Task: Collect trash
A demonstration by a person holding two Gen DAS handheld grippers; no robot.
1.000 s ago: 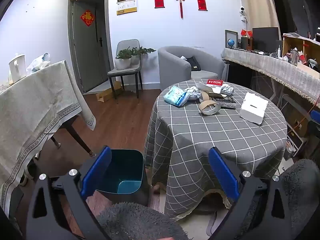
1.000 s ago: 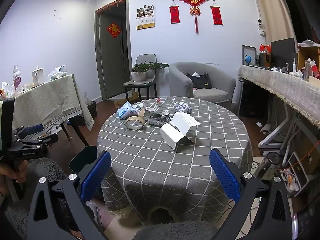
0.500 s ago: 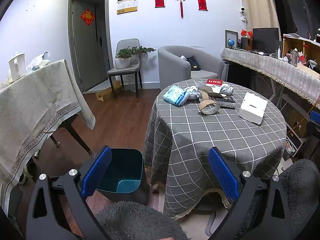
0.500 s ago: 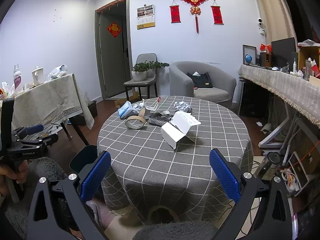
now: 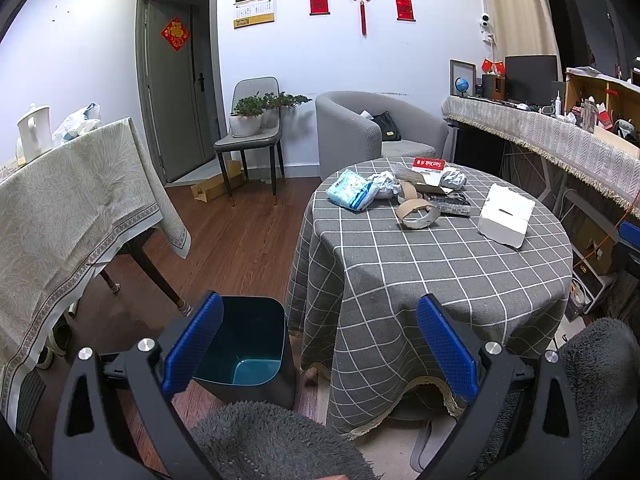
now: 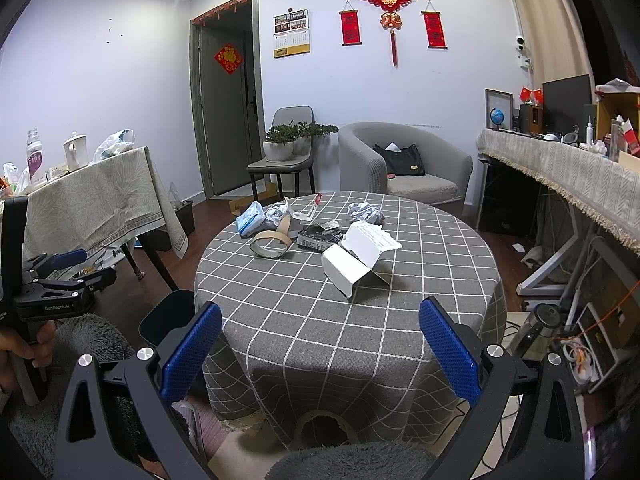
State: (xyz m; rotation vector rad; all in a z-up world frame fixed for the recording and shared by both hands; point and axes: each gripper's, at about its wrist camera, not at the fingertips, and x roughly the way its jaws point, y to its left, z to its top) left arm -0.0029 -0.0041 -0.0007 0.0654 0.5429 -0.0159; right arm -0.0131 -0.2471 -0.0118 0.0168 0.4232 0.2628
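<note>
A round table with a grey checked cloth (image 5: 440,264) holds trash at its far side: a blue tissue pack (image 5: 352,191), crumpled paper (image 5: 384,184), a cardboard tape ring (image 5: 416,214), a black box (image 5: 450,204) and an open white carton (image 5: 505,220). The same pile shows in the right wrist view: ring (image 6: 272,243), carton (image 6: 360,256). A teal bin (image 5: 244,348) stands on the floor left of the table. My left gripper (image 5: 320,348) is open and empty, low in front of table and bin. My right gripper (image 6: 320,352) is open and empty, before the table's near edge.
A long table with a beige cloth (image 5: 68,208) stands at the left. A chair with a plant (image 5: 252,136) and a grey armchair (image 5: 380,132) are at the back wall. A cluttered counter (image 5: 560,140) runs along the right. Cables and a kettle (image 6: 540,328) lie at the right floor.
Both grippers have drifted very slightly; the view is almost the same. Both stay open and empty, and nothing on the table has moved.
</note>
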